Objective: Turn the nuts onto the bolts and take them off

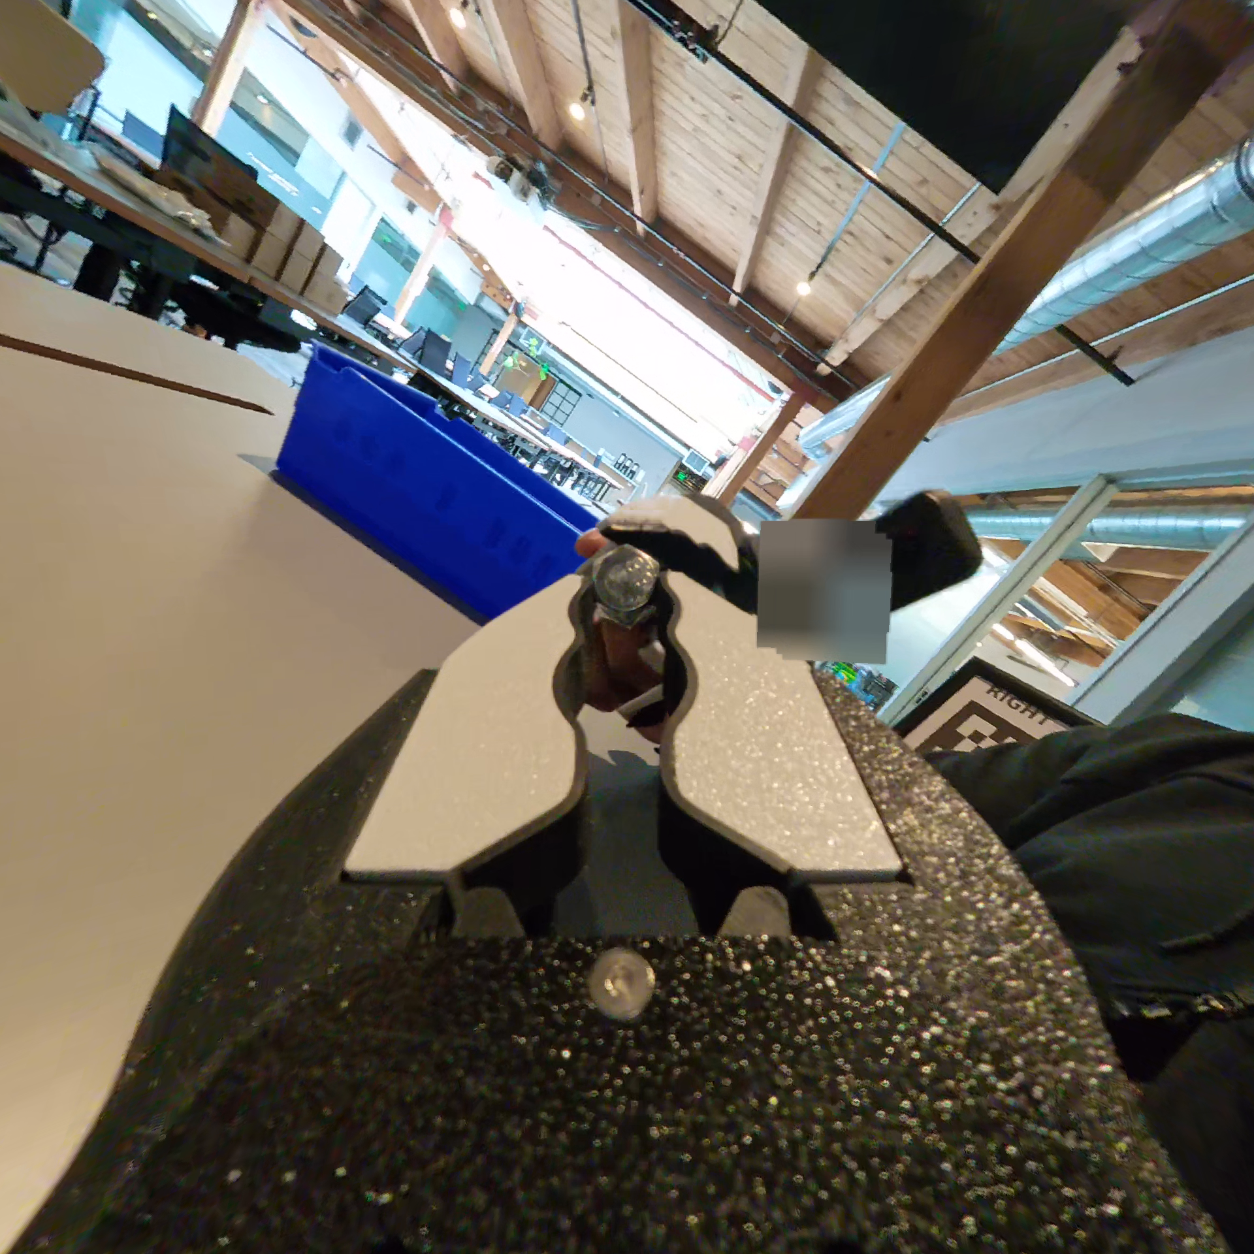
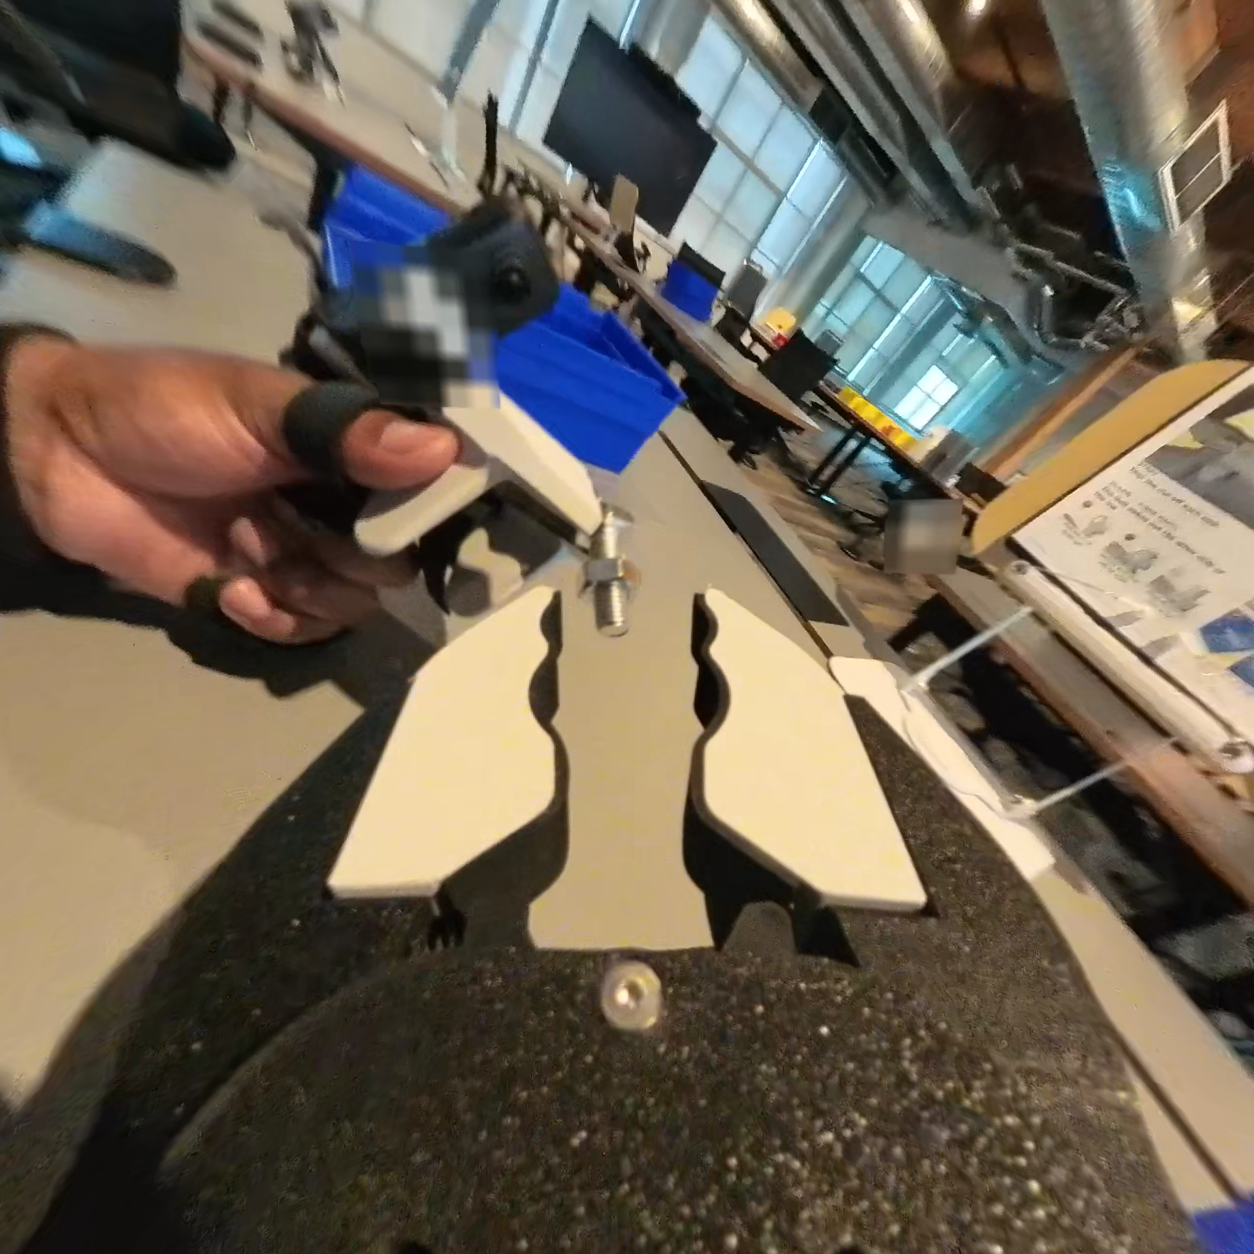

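In the left wrist view, the left gripper had its two grey fingers closed on a silver bolt, gripping it near the head, and the bolt head faced the camera. Behind it stood a blue bin on the pale table. In the right wrist view, the right gripper held its fingers wide apart, with nothing between them. Just ahead of the tips, the bolt hung from the left gripper, with a nut threaded on its shaft. A hand held the left gripper, above the table.
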{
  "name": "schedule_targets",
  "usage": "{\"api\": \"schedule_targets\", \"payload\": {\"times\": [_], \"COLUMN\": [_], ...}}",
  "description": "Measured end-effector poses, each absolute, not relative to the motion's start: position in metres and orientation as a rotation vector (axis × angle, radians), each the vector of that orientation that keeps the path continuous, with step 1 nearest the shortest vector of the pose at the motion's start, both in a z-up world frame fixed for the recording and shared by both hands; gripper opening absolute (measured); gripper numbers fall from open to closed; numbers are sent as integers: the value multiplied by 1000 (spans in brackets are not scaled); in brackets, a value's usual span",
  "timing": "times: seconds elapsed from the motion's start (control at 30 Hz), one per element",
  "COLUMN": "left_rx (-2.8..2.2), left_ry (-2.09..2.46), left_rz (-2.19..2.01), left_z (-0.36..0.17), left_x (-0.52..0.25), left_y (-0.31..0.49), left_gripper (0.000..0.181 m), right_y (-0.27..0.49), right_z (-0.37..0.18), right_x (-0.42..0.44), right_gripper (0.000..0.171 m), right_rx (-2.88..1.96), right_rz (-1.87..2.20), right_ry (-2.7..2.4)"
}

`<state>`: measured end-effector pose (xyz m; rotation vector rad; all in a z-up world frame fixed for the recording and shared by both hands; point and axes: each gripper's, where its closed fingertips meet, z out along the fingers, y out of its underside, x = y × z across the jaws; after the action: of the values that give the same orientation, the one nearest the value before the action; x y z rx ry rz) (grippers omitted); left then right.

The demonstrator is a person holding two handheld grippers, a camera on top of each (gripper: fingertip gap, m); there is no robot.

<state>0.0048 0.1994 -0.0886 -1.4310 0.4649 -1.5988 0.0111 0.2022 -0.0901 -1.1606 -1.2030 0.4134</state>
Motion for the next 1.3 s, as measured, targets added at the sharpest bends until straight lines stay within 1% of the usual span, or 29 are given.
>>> {"api": "schedule_targets", "payload": {"times": [0.07, 0.17, 0.97, 1.03, 1.13, 1.3], "left_rx": [-1426, -1432, -1422, -1424, -1423, -1426], "left_ry": [444, 447, 468, 465, 475, 477], "left_rz": [-1612, -1615, -1684, -1687, -1696, -1694], "left_z": [-88, -89, -89, -89, -89, -89], "left_x": [3, 4, 11, 11, 12, 12], "left_y": [201, 201, 196, 196, 195, 195], "left_gripper": [16, 16, 16, 16, 16, 16], "right_y": [204, 205, 204, 205, 207, 205], "right_z": [-100, -108, -109, -108, -103, -104], "right_x": [8, 5, 1, 2, 4, 3], "right_gripper": [38, 40, 36, 32, 19, 18], "right_rx": [-1172, -1199, -1158, -1158, -1160, -1223], "right_rz": [333, 320, 252, 246, 252, 428], "right_ry": [-1246, -1264, -1276, -1262, -1229, -1207]}}
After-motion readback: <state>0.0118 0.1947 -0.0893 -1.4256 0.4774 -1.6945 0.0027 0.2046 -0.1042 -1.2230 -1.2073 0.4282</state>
